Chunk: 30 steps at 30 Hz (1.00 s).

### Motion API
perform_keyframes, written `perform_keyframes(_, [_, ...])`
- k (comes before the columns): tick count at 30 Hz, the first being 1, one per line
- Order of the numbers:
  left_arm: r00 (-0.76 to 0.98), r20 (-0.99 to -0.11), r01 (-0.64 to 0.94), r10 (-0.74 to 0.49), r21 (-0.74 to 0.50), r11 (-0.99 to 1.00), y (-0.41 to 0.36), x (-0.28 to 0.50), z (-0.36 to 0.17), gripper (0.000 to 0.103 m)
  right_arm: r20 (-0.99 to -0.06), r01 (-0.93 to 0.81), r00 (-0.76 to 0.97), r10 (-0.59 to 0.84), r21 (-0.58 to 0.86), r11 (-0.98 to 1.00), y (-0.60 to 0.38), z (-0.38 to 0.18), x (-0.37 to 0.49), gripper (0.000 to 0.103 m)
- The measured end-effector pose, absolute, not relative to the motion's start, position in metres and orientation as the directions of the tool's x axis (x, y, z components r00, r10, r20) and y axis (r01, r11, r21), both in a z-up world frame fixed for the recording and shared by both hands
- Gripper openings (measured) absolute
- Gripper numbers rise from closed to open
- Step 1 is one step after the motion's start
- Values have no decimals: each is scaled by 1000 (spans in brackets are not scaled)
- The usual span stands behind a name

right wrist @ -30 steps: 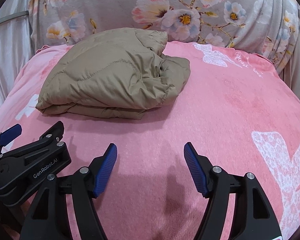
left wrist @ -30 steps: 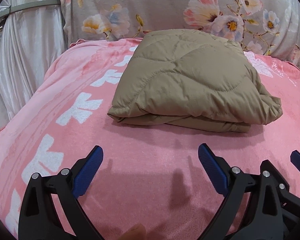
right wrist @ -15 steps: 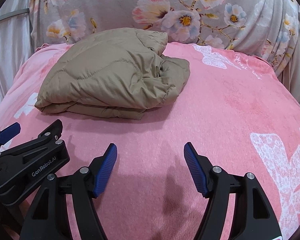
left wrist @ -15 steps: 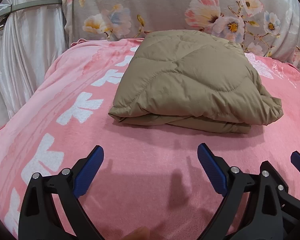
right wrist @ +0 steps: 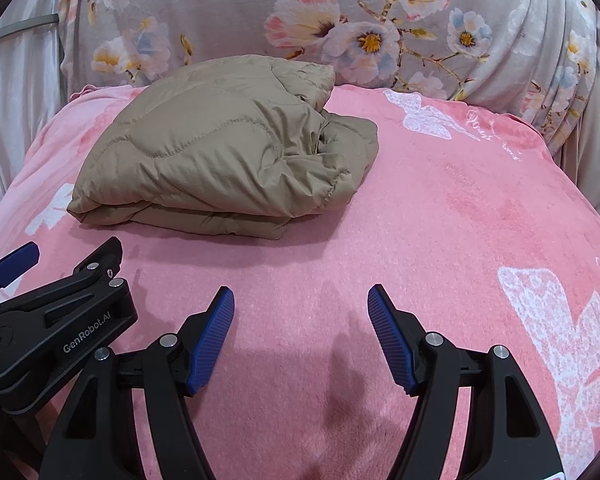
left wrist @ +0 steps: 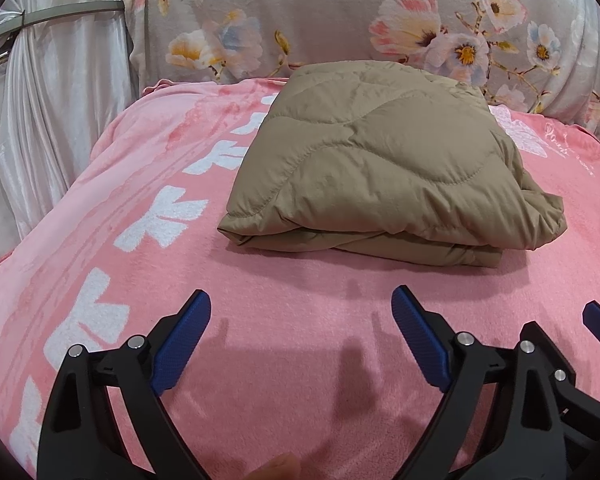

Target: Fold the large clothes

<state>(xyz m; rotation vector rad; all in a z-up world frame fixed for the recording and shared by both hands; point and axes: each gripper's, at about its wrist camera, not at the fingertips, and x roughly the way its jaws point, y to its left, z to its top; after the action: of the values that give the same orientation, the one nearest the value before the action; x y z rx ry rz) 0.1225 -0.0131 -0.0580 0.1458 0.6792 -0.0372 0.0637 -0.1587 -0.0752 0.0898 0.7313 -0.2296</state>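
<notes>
A tan quilted jacket (left wrist: 384, 160) lies folded in a thick bundle on the pink blanket (left wrist: 300, 320); it also shows in the right wrist view (right wrist: 220, 160), left of centre. My left gripper (left wrist: 302, 320) is open and empty, a short way in front of the jacket's near edge. My right gripper (right wrist: 300, 312) is open and empty, in front of and to the right of the jacket. The left gripper's body shows at the left of the right wrist view (right wrist: 52, 320). Neither gripper touches the jacket.
A grey floral cushion (left wrist: 340, 12) runs along the back behind the jacket, also in the right wrist view (right wrist: 340, 20). A white satin cloth (left wrist: 60, 100) hangs at the left. The pink blanket (right wrist: 460, 220) carries white flower prints.
Both grippers have drifted slightly; the jacket sits a little lower and nearer in both views. Nothing was gripped or released.
</notes>
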Motion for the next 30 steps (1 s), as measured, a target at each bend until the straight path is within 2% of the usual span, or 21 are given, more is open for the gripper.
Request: perform_keyframes(30, [781,-625,83,13,124,989,-12,122,-57,85,-670,240,720,-180,-4,971,-160,-75,63,68])
